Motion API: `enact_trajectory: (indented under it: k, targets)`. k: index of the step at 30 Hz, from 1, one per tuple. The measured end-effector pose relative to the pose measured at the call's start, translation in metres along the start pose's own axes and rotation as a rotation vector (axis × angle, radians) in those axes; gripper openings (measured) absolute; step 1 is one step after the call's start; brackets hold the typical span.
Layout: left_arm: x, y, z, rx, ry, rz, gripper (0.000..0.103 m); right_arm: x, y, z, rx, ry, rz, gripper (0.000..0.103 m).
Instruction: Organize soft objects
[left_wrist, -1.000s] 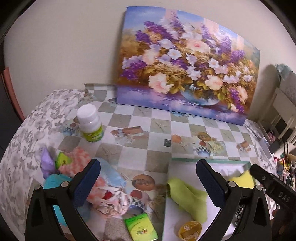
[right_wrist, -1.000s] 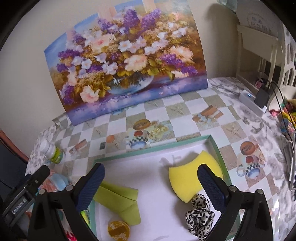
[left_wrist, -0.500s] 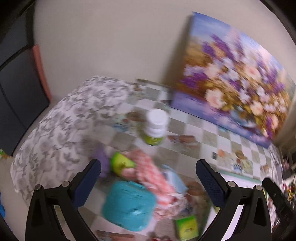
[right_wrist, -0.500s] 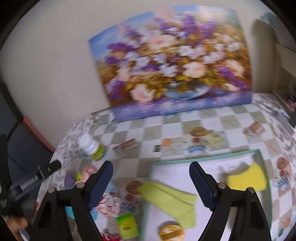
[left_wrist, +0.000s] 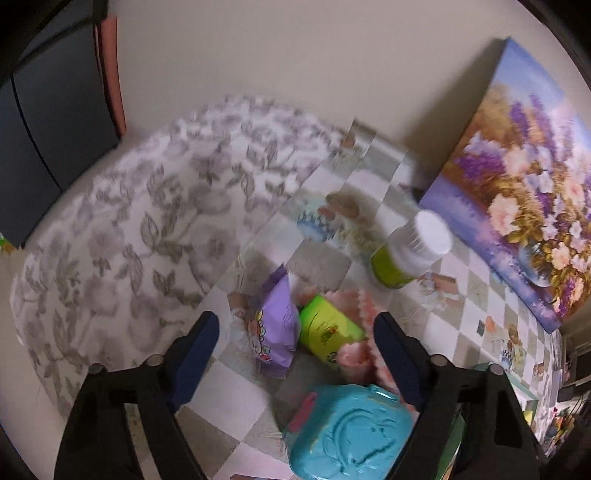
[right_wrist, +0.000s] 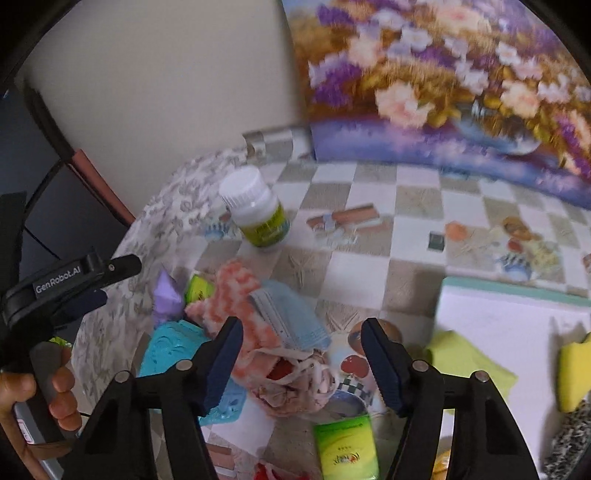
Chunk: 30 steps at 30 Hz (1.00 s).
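The left hand-held gripper (left_wrist: 295, 341) points steeply down at a heap of soft things near the left edge of the bench (left_wrist: 443, 325). Its jaws stand spread with nothing pinched; they have just been closing. Between its blue pads sit a purple tissue pack (left_wrist: 275, 328) and a lime-green packet (left_wrist: 327, 328), side by side and touching, with a pink-and-white knitted cloth (left_wrist: 354, 358) behind and beneath the packet. Nearer the camera lies a turquoise embossed pouch (left_wrist: 351, 432). Beyond the heap a white-capped bottle (left_wrist: 410, 254) with a green label stands on the checkered cloth, and a flower painting (left_wrist: 524, 192) leans against the wall at the far edge.

The right hand-held gripper (right_wrist: 301, 354) also tilts down over the same heap, jaws apart and gripping nothing; they too have just been closing. Between its pads lie a light blue face mask (right_wrist: 291, 317) on the knitted cloth and a crumpled patterned fabric (right_wrist: 295, 384) below it. A green tissue pack (right_wrist: 347, 450) lies nearer the front edge. To the right is a white tray (right_wrist: 498, 314) with a teal rim, holding a lime cloth (right_wrist: 469, 362) and a yellow sponge (right_wrist: 572, 373). At the left, a person's hand (right_wrist: 33, 391) grips the handle of the left hand-held gripper.
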<state>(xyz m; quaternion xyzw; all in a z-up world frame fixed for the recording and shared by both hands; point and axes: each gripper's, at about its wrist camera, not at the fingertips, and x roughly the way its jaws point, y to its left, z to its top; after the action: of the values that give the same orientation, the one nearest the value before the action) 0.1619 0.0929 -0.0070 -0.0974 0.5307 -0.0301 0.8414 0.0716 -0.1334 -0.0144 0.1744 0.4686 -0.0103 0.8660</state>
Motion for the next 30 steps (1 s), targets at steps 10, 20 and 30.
enact_trajectory:
  k: [10,20,30]
  targets:
    - [0.038,0.013,-0.001,-0.08,0.094,0.002,0.08,0.031,-0.008,0.011,0.084,0.048,0.079,0.063]
    - [0.051,0.023,-0.002,-0.108,0.131,0.007,0.065,0.033,0.026,0.011,-0.003,0.062,0.121,0.049]
    - [0.061,0.026,-0.004,-0.124,0.161,0.0,0.057,0.034,0.027,0.014,0.012,0.057,0.14,0.044]
